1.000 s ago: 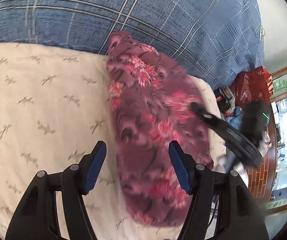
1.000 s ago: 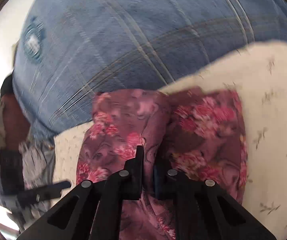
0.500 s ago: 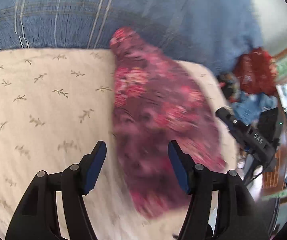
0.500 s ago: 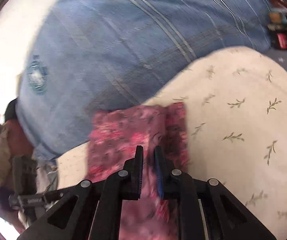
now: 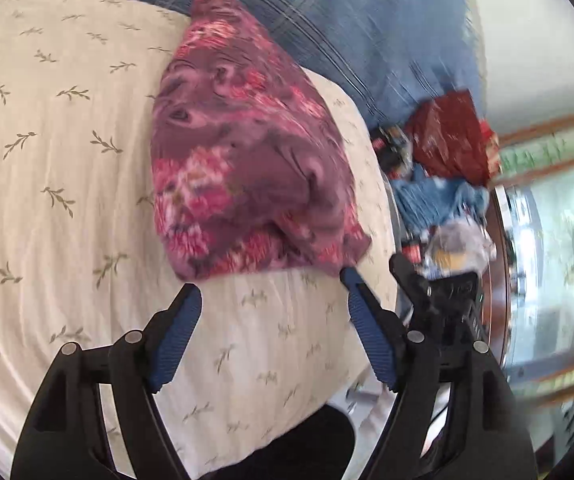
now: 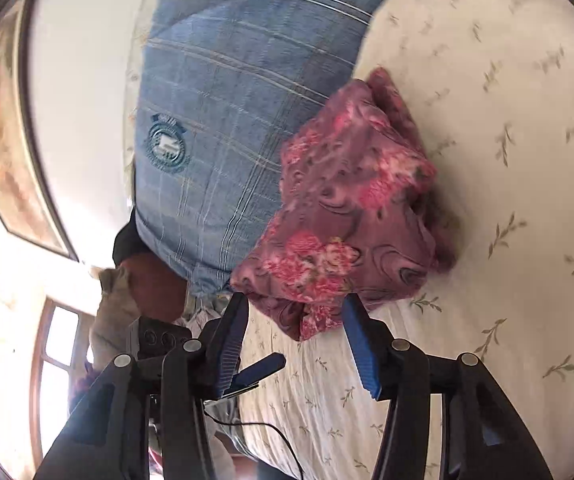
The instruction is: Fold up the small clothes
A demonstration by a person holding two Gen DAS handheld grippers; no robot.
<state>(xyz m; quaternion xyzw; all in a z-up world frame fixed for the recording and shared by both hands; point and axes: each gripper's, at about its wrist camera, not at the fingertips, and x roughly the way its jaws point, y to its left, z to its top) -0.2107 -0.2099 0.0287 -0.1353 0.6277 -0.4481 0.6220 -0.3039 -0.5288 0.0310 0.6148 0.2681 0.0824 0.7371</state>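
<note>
A folded maroon garment with pink flowers (image 5: pixel 247 160) lies on the cream leaf-print bedsheet (image 5: pixel 47 160), its far end against a blue plaid pillow (image 5: pixel 347 20). My left gripper (image 5: pixel 269 286) sits just short of the garment's near edge, its jaws opening and empty. In the right wrist view the same garment (image 6: pixel 347 220) lies ahead of my right gripper (image 6: pixel 293 302), whose jaws are opening with the garment's near corner just beyond them, not pinched. The right gripper (image 5: pixel 427 300) also shows at the bed's right edge in the left wrist view.
A heap of clothes and a red bag (image 5: pixel 451 140) lies beyond the bed's right edge. The blue plaid pillow (image 6: pixel 215 100) with a round emblem fills the far side. A window (image 6: pixel 59 344) and a framed picture (image 6: pixel 3 140) are on the wall.
The right gripper let go of the garment, opened and drew back. The left gripper also pulled back from over the garment and widened. The garment now lies folded shorter on the sheet.
</note>
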